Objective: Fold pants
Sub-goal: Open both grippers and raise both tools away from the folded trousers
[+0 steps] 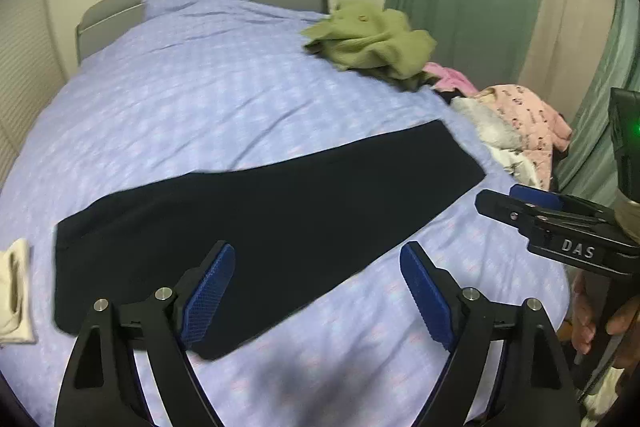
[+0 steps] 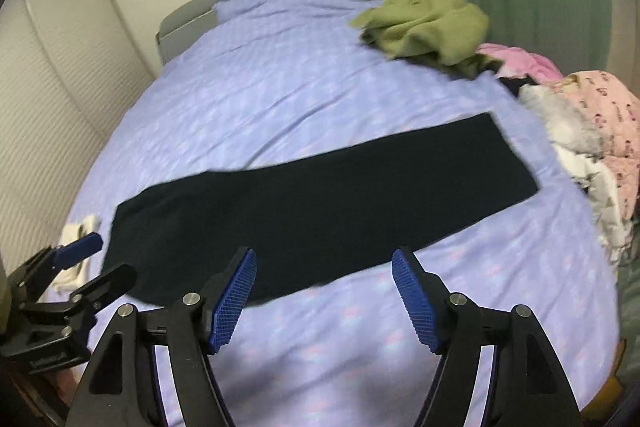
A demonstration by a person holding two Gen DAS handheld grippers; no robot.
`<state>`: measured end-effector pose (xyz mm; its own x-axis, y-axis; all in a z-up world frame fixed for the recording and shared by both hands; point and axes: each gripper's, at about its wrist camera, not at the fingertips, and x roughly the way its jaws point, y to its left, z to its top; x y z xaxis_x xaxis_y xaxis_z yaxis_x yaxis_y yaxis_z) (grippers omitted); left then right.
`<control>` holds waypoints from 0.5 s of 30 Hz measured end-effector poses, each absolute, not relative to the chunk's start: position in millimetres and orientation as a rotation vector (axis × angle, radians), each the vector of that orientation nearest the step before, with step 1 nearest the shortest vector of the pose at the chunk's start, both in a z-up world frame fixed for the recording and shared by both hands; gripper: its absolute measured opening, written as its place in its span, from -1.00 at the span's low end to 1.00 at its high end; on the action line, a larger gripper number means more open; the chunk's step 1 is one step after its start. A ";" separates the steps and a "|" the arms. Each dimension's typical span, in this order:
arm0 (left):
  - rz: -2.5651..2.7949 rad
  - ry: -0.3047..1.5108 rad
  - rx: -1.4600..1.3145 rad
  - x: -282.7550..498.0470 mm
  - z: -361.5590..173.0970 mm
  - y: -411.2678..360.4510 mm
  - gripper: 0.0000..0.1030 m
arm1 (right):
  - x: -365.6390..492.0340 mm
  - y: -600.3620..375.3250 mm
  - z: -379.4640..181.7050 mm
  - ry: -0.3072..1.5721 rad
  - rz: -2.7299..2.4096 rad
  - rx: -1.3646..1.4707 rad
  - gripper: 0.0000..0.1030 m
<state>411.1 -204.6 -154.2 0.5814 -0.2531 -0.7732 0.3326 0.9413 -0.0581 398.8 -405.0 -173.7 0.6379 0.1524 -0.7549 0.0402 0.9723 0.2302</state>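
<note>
Pants [image 1: 256, 223] lay flat, folded lengthwise, across the bed [image 1: 192, 99] near its foot edge. The left gripper [image 1: 316, 291] and the right gripper [image 2: 324, 295] hung above them, jaws apart and empty.

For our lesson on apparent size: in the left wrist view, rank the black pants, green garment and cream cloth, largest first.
1. black pants
2. green garment, though it lies farther away
3. cream cloth, cut off by the picture edge

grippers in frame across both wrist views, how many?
2. Left gripper and right gripper hang open above the near edge of the black pants; each also shows in the other's view.
</note>
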 end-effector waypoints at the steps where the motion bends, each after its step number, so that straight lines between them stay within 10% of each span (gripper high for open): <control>1: -0.352 0.889 0.109 416.4 -155.3 -224.1 0.65 | 402.7 -419.4 -175.4 0.872 0.051 0.236 0.39; 15: -0.366 0.880 0.254 533.6 -236.0 -430.1 0.73 | 530.1 -644.0 -278.7 0.891 -0.041 0.269 0.39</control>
